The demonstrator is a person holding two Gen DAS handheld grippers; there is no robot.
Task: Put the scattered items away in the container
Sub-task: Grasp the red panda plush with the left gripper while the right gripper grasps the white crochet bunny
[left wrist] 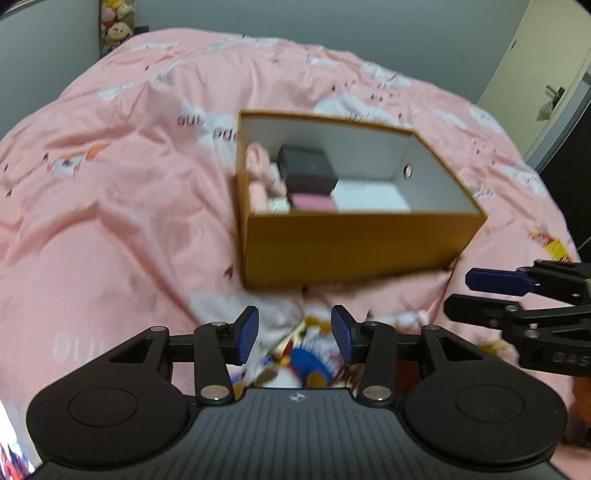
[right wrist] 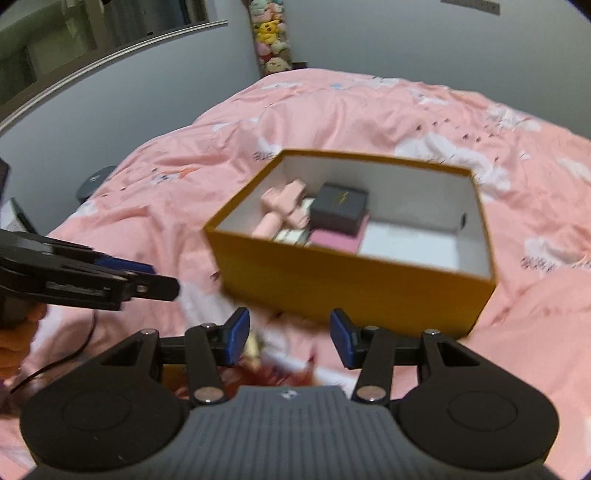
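An orange cardboard box (left wrist: 351,247) (right wrist: 351,280) stands open on the pink bed cover. Its left half holds a black case (left wrist: 303,162) (right wrist: 338,203), a pink flat box (left wrist: 314,203) (right wrist: 336,240) and a pale pink gadget (left wrist: 258,162) (right wrist: 284,199). My left gripper (left wrist: 294,334) (right wrist: 159,277) hovers in front of the box, jaws apart, over a blurred blue, red and white item (left wrist: 299,362) on the cover. My right gripper (right wrist: 290,338) (left wrist: 465,293) is beside it, jaws apart above a blurred reddish item (right wrist: 280,369). No pad visibly presses on either item.
The box's right half shows its bare white floor. A yellow and red packet (left wrist: 550,242) lies on the cover right of the box. A black cable (right wrist: 55,365) runs near the bed's left edge. A shelf of plush toys (left wrist: 114,26) (right wrist: 271,37) stands by the far wall.
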